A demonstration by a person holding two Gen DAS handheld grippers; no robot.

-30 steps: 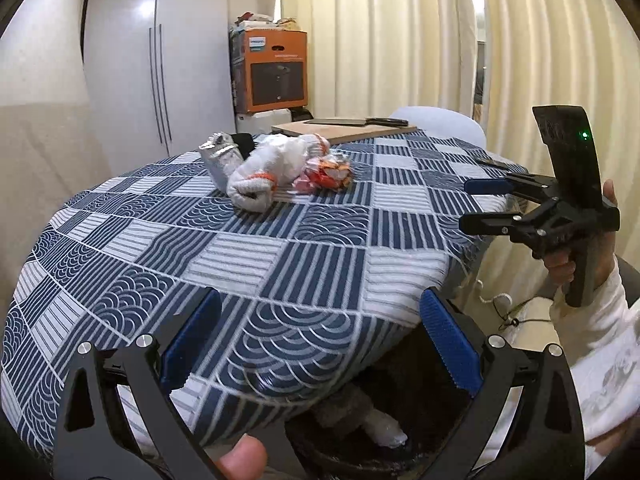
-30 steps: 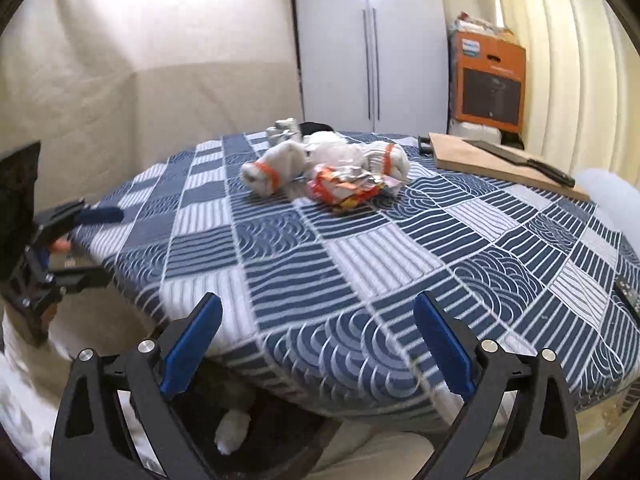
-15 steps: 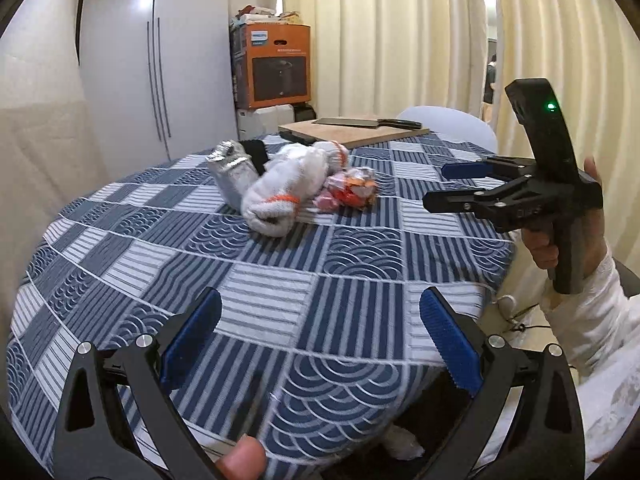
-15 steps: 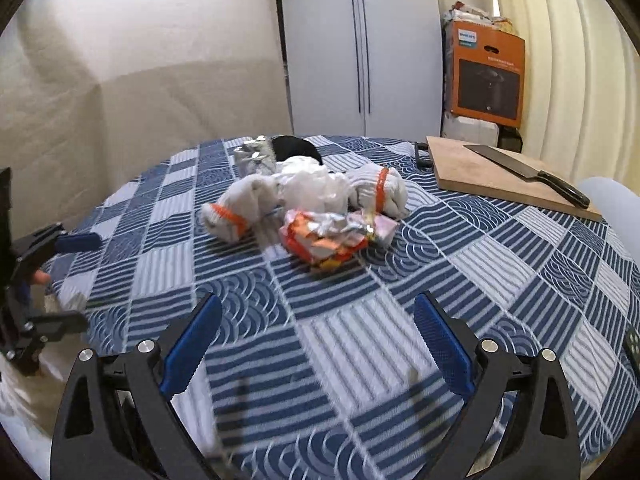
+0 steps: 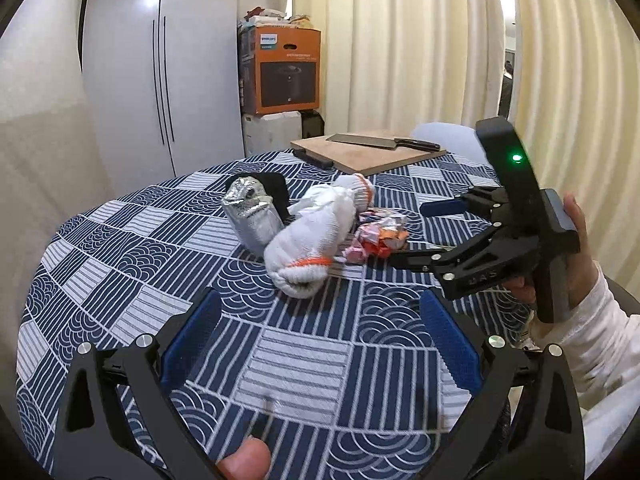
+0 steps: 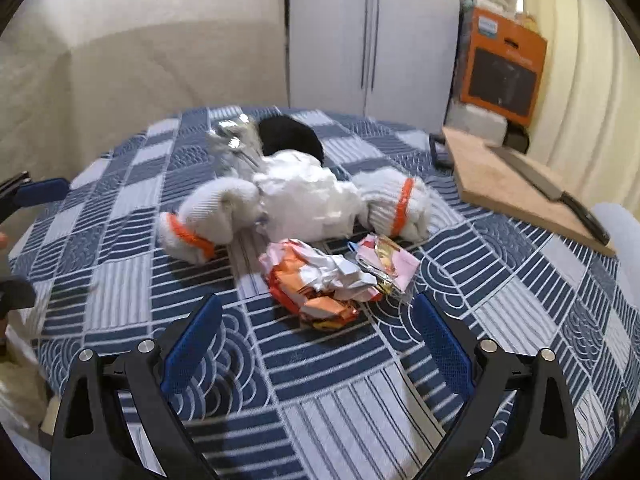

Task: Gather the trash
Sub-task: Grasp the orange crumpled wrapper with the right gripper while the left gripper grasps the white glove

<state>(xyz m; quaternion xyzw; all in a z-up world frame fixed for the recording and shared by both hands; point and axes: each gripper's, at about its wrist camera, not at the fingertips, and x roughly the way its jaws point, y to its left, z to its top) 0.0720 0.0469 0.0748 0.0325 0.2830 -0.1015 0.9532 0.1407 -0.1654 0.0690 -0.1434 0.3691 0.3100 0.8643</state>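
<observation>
Trash lies in a cluster on the blue patterned tablecloth [image 5: 160, 280]: crumpled orange and pink wrappers [image 6: 332, 280] [image 5: 376, 234], white gloves with orange cuffs [image 6: 208, 216] [image 5: 312, 236], crumpled white paper [image 6: 308, 200], a foil lump [image 5: 250, 212] [image 6: 232, 140] and a black object [image 6: 290, 134]. My right gripper [image 6: 318, 340] is open and empty, just short of the wrappers; it also shows in the left wrist view [image 5: 416, 236]. My left gripper [image 5: 320, 338] is open and empty, a little before the near glove.
A wooden cutting board [image 5: 368, 152] [image 6: 512, 184] with a cleaver [image 6: 556, 192] lies at the far side of the table. An orange box [image 5: 288, 72] and white wardrobe [image 5: 160, 80] stand behind. Curtains hang at the right.
Both grippers moved forward from the table edge over the table toward the trash pile. The bin below the edge left view. Both stayed open.
</observation>
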